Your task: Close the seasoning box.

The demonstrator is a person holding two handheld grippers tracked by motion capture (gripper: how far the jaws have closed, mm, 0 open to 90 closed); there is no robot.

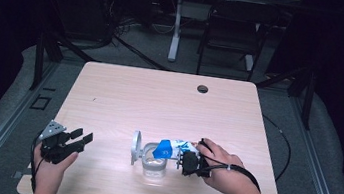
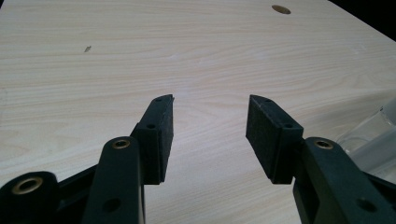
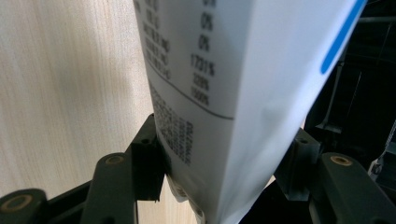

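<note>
The blue-and-white carton (image 1: pixel 173 149) is tipped on its side over the clear glass jar (image 1: pixel 153 162), spout end above the jar's mouth, pinched between the jaws of the right gripper (image 1: pixel 185 160). The jar's hinged lid (image 1: pixel 135 147) stands open on the jar's far side from the carton. The left gripper (image 1: pixel 78 137), well left of the jar, rests with jaws spread on nothing. With the jar unsteadied, I judge a nudge from the carton could shift it, spilling the pour onto the table (image 1: pixel 159 100).

A light wooden table (image 1: pixel 124 96) with a round cable hole (image 1: pixel 203 89); behind it stands a dark chair (image 1: pixel 231 31).
</note>
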